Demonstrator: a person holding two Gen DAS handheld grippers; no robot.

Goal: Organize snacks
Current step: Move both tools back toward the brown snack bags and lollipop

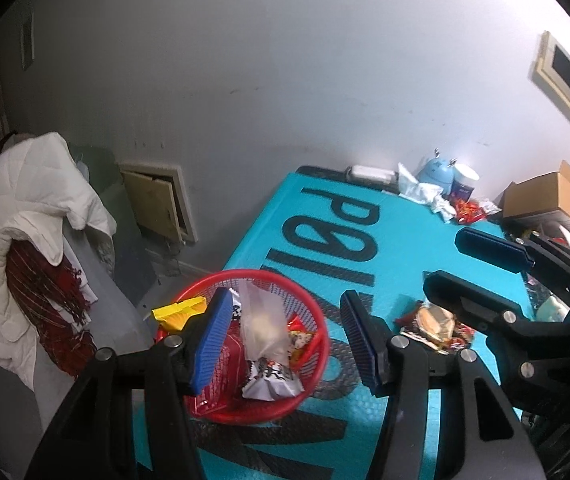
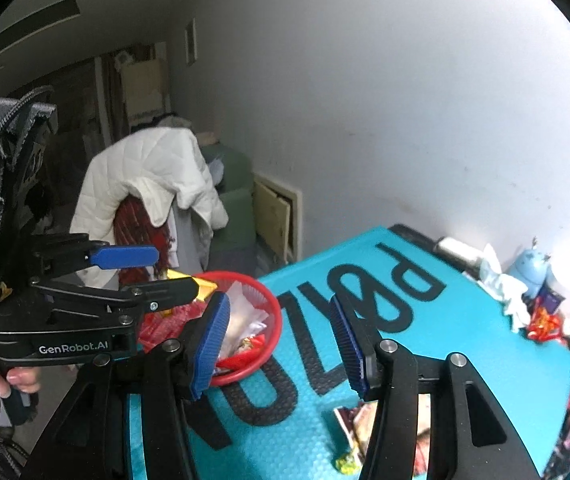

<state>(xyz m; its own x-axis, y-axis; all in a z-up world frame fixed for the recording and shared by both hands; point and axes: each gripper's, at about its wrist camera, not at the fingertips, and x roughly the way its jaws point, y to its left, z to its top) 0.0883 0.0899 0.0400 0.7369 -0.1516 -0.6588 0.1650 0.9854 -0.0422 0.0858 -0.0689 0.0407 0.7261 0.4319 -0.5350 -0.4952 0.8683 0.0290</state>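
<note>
A red mesh basket (image 1: 253, 275) (image 2: 275, 314) stands on the teal mat near its left edge, holding several snack packets. Among them are a clear bag (image 1: 263, 320) and a white packet (image 1: 273, 380). A yellow packet (image 1: 181, 312) (image 2: 206, 286) pokes over the rim. Above the basket my left gripper (image 1: 285, 340) (image 2: 177, 272) is open, with nothing between its blue pads. To its right my right gripper (image 2: 281, 344) (image 1: 445, 258) is open and empty. A shiny snack pack (image 1: 437, 324) (image 2: 359, 428) lies on the mat below the right gripper.
The teal mat (image 1: 401, 232) carries large black letters. At its far end lie crumpled tissue (image 1: 425, 192), a blue toy (image 1: 437, 172), a white tub (image 1: 465, 182) and red wrappers (image 1: 467, 210). A cardboard box (image 1: 553, 196) is at the right. A chair with a white jacket (image 1: 29, 200) stands at the left.
</note>
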